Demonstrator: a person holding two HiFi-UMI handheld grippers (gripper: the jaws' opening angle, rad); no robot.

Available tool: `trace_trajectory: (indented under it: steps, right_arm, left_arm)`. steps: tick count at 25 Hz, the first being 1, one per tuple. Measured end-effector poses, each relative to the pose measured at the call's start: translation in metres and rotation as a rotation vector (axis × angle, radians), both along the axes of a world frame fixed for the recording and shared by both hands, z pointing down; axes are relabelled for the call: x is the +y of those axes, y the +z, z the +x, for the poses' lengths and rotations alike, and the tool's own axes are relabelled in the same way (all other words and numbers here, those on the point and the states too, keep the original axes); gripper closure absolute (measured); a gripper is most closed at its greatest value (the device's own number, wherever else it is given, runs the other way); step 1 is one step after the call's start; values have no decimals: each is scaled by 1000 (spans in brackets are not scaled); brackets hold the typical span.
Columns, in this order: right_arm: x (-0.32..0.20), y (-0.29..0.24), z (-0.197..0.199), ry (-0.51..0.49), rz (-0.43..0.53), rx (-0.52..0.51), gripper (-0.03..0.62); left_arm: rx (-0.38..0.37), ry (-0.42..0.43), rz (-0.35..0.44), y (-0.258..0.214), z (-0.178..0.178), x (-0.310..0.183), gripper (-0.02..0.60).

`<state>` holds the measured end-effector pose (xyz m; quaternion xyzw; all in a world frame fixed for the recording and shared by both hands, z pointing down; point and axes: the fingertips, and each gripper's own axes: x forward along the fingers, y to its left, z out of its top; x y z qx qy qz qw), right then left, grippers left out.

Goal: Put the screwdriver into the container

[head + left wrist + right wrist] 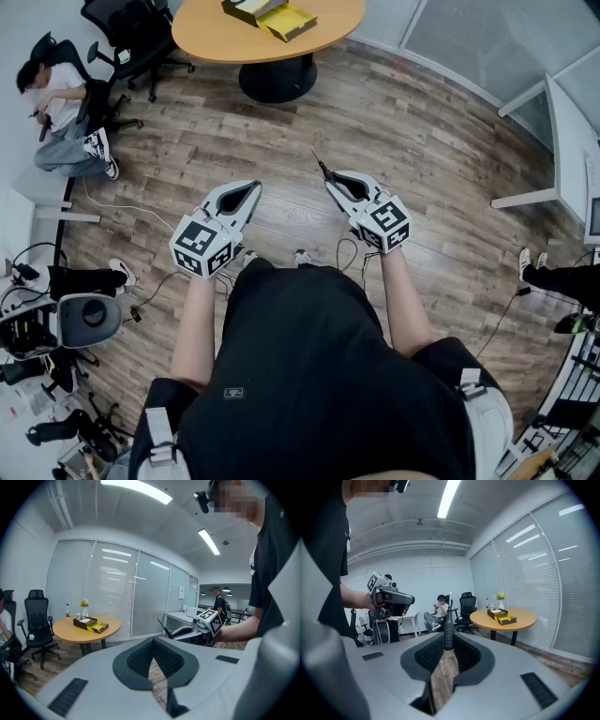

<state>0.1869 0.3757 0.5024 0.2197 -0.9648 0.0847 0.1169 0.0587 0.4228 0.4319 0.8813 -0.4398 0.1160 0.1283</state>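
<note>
A screwdriver (448,623) with a black ribbed handle and a thin shaft stands out of my right gripper (448,641), whose jaws are shut on the handle. From the head view, the screwdriver (322,168) points away from me past the right gripper (337,182), above the wood floor. My left gripper (247,191) is held beside it, shut with nothing between the pads (153,642). The left gripper view also catches the right gripper (187,631) and the screwdriver (164,627). The container, a black and yellow box (270,17), lies open on the round table (216,37) far ahead.
Black office chairs (131,37) stand left of the table, and a person (61,112) sits near them. A white desk (562,141) is at the right. Cables (141,211) trail over the floor, and equipment (56,323) stands at the lower left.
</note>
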Motion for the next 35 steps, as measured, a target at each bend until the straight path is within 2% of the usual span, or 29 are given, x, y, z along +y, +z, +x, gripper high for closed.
trace_trajectory:
  steps: [8, 20, 35]
  right_arm:
    - [-2, -11, -28, 1, 10, 14, 534]
    - [-8, -14, -62, 82, -18, 39, 534]
    - [-10, -2, -124, 187, -41, 115, 534]
  left_arm:
    - [46, -5, 9, -8, -24, -5, 578]
    - [84, 77, -2, -12, -60, -24, 578]
    - [132, 136, -48, 3, -147, -29, 578]
